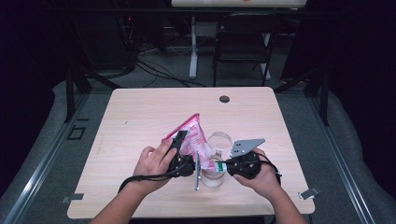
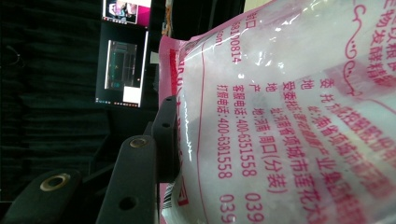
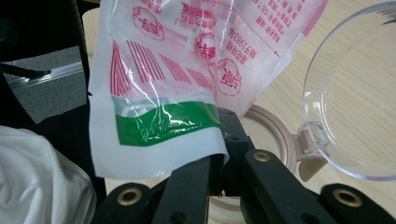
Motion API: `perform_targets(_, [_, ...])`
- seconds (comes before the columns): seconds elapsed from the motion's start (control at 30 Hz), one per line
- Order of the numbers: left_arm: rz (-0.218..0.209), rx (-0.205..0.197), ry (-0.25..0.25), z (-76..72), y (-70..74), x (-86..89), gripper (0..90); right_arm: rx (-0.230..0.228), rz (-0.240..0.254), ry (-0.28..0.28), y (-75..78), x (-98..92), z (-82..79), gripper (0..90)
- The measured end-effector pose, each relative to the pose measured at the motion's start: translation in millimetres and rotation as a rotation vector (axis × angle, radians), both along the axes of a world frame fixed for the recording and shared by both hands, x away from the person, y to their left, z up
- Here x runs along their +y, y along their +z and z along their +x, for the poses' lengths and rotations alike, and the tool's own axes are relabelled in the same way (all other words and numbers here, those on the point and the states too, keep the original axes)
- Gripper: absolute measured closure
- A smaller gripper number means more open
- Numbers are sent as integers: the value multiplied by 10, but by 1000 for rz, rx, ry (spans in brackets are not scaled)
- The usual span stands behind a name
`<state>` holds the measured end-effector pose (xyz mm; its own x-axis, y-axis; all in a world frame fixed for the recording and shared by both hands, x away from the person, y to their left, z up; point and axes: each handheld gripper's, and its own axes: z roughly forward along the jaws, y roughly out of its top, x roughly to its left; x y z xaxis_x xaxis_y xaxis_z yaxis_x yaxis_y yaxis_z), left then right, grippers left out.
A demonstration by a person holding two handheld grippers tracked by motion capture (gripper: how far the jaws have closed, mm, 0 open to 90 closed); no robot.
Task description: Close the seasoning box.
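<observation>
A pink-printed bag [image 1: 192, 136] of white powder hangs tilted over an open clear jar [image 1: 212, 173] near the counter's [image 1: 140, 112] six o'clock edge. The left hand-held gripper [image 1: 180, 150] clamps its body; the right hand-held gripper [image 1: 223, 166] pinches its lower corner. A clean pour likely needs that corner centred over the jar's mouth.

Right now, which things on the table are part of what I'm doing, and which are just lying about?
In use:
- pink bag, held by left gripper and right gripper
- clear jar
- hinged lid

Lying about:
- black cap in the table
- folding chair behind
</observation>
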<state>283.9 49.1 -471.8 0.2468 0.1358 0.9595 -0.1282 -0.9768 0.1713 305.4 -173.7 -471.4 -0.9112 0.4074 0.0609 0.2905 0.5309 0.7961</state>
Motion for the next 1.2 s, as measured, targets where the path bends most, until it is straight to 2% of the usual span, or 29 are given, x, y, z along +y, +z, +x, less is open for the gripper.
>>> perform_targets(1.2, [-1,-1,-5,-8,9,-17,613,-2,-5,-2,-5,-5,3,900])
